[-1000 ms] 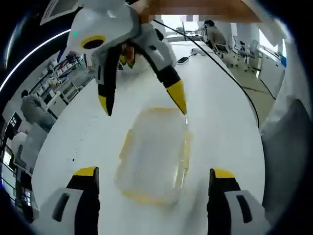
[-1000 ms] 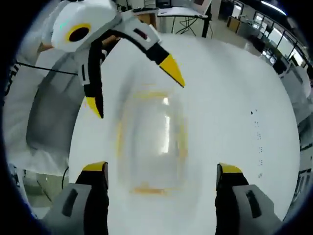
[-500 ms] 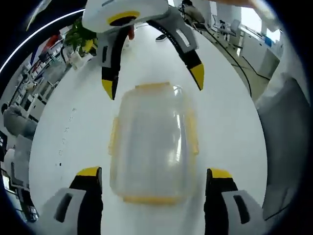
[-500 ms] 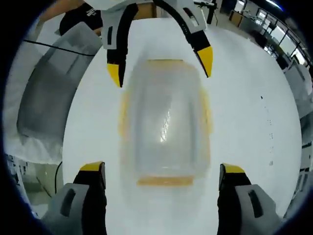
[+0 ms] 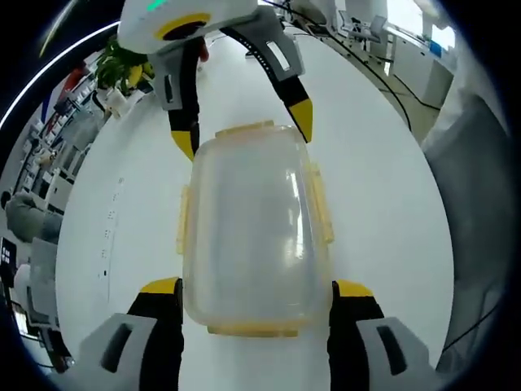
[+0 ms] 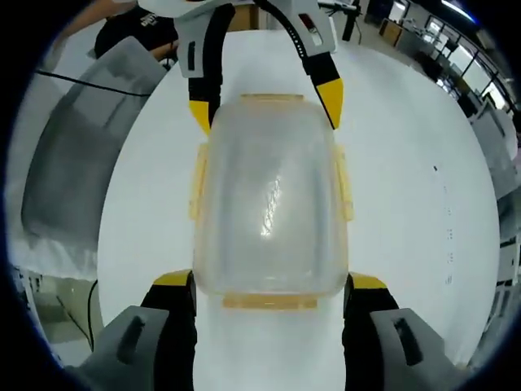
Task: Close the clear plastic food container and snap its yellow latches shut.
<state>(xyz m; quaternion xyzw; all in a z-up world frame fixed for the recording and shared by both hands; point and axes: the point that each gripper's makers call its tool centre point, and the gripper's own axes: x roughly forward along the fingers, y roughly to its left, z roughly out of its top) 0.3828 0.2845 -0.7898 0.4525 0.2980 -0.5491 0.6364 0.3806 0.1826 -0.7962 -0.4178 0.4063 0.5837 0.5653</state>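
I see the container [image 5: 252, 228] lying flat on the white desk [image 5: 383, 204], lid on, yellow latches [image 5: 321, 208] sticking out along its sides. My left claw [image 5: 254, 289] and right claw [image 6: 269, 285] both stand apart, straddling opposite ends of it, tips just beside its corners

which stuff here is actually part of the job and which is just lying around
Part of the job:
- clear plastic food container, lid on
- yellow latches
- left gripper, jaws open, at one end
- right gripper, jaws open, at the other end

Just lying about:
- white table
- black cable
- green plant
- grey fabric
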